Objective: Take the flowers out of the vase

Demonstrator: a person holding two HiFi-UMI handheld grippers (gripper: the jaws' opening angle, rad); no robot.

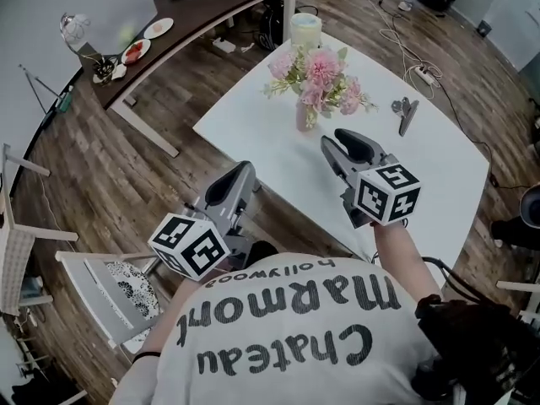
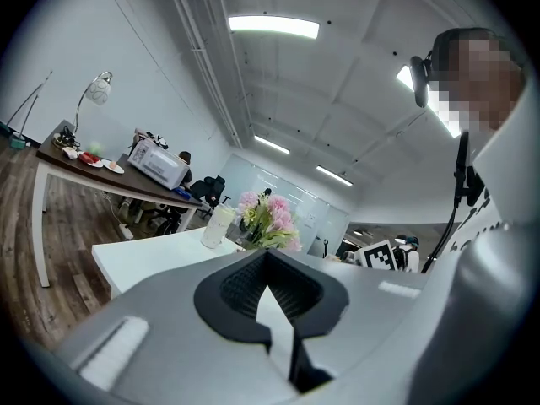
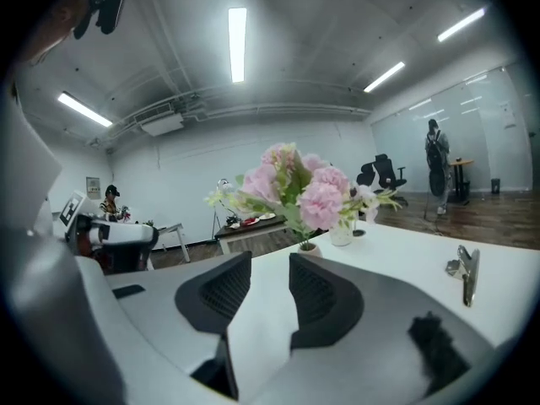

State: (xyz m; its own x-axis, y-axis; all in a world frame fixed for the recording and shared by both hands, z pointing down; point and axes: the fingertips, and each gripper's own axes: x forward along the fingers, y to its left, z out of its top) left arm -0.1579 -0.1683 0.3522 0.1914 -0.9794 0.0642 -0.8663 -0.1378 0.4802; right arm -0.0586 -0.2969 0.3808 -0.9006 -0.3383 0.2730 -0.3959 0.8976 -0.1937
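A bunch of pink flowers (image 1: 319,74) with green leaves stands upright in a small pink vase (image 1: 301,118) near the middle of the white table (image 1: 253,133). My right gripper (image 1: 331,139) hovers over the table just short of the vase, pointing at it. In the right gripper view its jaws (image 3: 270,260) are open and empty, with the flowers (image 3: 299,184) and the vase top (image 3: 309,247) right ahead. My left gripper (image 1: 247,169) hangs at the table's near left edge, its tips (image 2: 267,253) together and empty. Beyond them the flowers (image 2: 268,220) show; the vase is hidden.
A pale cylindrical cup (image 1: 305,29) stands at the table's far end and a metal clip (image 1: 406,110) lies to the right of the vase. A brown desk (image 1: 202,24) with dishes is at the far left, a white chair (image 1: 110,285) near left, cables (image 1: 413,57) on the floor.
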